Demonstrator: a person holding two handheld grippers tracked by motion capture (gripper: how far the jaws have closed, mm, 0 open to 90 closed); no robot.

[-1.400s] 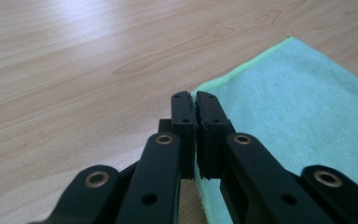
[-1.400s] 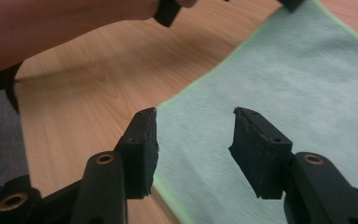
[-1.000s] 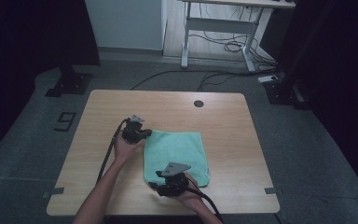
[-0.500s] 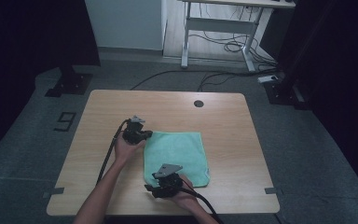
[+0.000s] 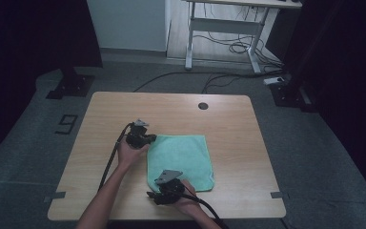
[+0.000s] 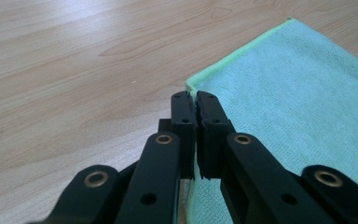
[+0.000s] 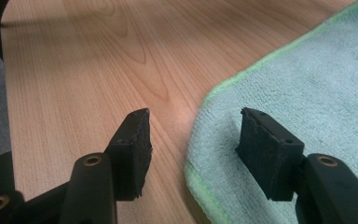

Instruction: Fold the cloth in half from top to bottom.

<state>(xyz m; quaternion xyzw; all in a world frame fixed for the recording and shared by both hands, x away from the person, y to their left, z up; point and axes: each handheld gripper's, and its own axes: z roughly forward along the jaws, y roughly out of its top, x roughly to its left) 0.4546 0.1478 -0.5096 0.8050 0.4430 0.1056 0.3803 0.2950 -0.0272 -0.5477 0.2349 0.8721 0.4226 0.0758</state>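
My left gripper [image 6: 192, 103] pinches the teal microfibre cloth [image 5: 181, 157] at its far-left corner; my right gripper [image 7: 193, 135], jaws spread, straddles the near-left corner on the table [image 5: 248, 143].

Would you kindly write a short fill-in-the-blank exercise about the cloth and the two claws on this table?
1. The cloth lying flat on the wooden table is ____ in colour.
2. The jaws of the left claw stand ____ at the cloth's corner.
3. The jaws of the right claw stand ____, one over bare wood and one over the cloth.
4. In the high view, the ____ claw lies nearer the bottom edge.

Missing words: green; shut; open; right
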